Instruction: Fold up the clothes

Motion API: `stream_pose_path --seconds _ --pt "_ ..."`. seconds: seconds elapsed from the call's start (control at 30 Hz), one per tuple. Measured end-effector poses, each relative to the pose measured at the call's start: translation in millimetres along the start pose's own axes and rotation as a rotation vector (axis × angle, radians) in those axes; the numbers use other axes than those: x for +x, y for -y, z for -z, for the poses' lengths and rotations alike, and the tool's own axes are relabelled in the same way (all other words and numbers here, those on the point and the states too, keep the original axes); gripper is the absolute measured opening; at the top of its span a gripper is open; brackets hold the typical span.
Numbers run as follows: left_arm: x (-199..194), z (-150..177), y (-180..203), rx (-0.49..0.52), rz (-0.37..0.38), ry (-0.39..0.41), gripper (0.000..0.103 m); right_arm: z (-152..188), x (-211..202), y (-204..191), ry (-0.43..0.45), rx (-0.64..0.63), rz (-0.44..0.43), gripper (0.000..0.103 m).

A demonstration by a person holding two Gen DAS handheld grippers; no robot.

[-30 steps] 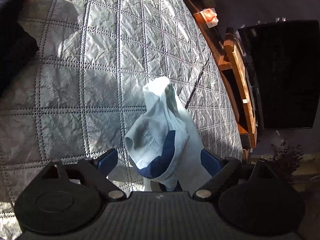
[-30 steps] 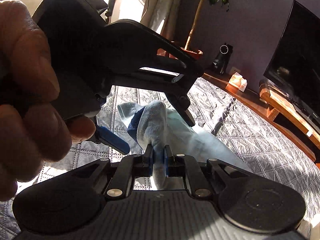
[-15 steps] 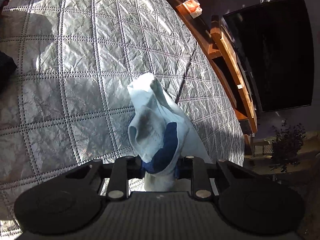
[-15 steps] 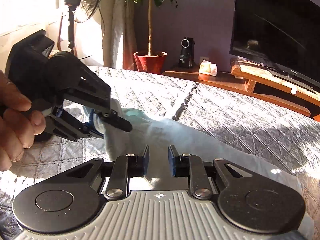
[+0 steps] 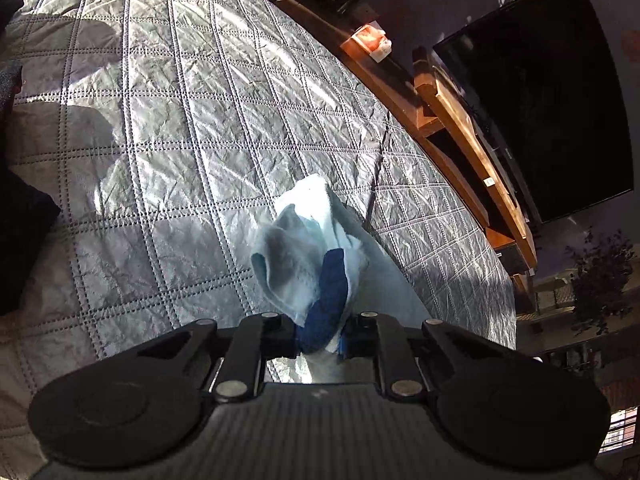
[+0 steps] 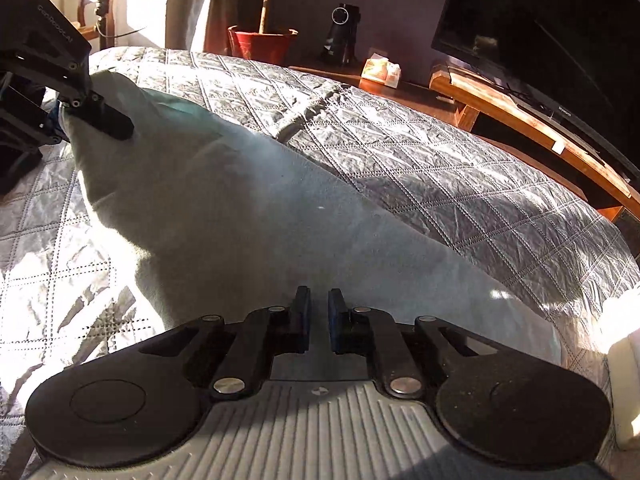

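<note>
Garment (image 6: 248, 216): pale blue, we see it draped across the quilt (image 5: 168, 128).
Left gripper (image 5: 320, 336): closing, pinching its navy-trimmed edge.
Right gripper (image 6: 319, 320): closing, narrow gap; grip on cloth unclear to us.

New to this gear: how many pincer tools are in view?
2. The left gripper, jaws closing, pinches one end of the pale blue garment; the right gripper, jaws closing, sits over its spread part, grip unclear.

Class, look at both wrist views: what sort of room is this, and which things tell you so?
Probably a bedroom or bed-sitting room at home: a quilted bedspread over a bed, a television on a wooden stand, and a potted plant.
</note>
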State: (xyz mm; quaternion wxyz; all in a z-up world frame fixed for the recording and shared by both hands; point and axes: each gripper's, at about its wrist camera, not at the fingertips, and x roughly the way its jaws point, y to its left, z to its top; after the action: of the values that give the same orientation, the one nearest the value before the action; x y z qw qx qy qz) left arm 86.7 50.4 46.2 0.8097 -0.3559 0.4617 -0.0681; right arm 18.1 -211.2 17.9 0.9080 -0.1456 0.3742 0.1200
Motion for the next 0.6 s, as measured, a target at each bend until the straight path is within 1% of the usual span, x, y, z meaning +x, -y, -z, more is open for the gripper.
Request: stream_pose_path --seconds 0.07,0.17,0.3,0.37,0.4,0.47,0.53,0.6 --pt "-7 -3 3 0.025 0.001 0.023 0.014 -5 2 -12 0.004 -0.038 -0.005 0.009" --pt "-20 -12 8 0.07 0.0 0.071 0.014 -11 5 -23 0.016 -0.057 -0.022 0.007" --pt "-32 -18 15 0.134 -0.02 0.125 0.013 -17 7 -29 0.026 -0.005 -0.057 0.005" --pt "-35 -18 19 0.167 -0.025 0.143 0.013 -16 7 -25 0.033 0.061 -0.082 0.005" --pt "-36 -17 24 0.191 -0.026 0.151 0.013 -15 7 -24 0.038 0.086 -0.089 0.005" --pt "-37 -13 35 0.251 -0.027 0.171 0.013 -14 7 -24 0.038 0.078 -0.088 0.004" --pt "-39 -6 50 0.332 -0.008 0.193 0.013 -15 7 -25 0.036 0.06 -0.084 0.004" --pt "-38 4 69 0.433 0.022 0.201 0.013 -13 6 -25 0.045 0.06 -0.086 0.004"
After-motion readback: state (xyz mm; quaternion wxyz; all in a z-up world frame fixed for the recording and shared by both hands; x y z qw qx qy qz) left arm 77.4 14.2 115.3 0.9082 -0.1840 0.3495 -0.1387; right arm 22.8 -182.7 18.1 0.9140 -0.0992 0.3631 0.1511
